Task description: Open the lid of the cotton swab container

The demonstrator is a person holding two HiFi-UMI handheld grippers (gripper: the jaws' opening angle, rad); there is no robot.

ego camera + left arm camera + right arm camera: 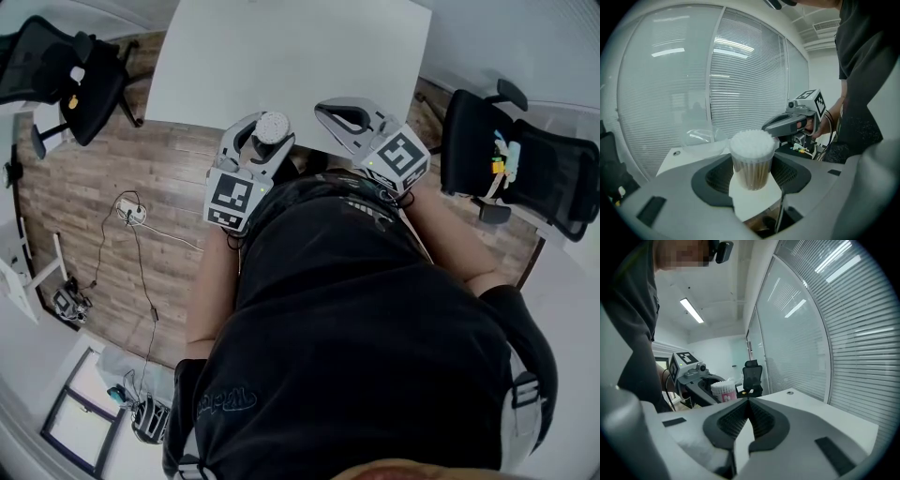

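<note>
The cotton swab container [751,159] is a clear tube packed with swabs, their white tips showing at the top. It stands upright between the jaws of my left gripper [751,171], which is shut on it. From the head view the container [273,127] and left gripper [261,141] hang at the near edge of the white table [281,56]. My right gripper [323,109] is just to the right of it, apart from it, shut with nothing between the jaws [748,401]. A clear, lid-like thing [699,136] lies on the table beyond the container.
Black office chairs stand at the left [66,75] and right [525,169] of the table. Cables and a power strip [131,211] lie on the wooden floor. Glass walls with blinds [740,79] close the room behind the table.
</note>
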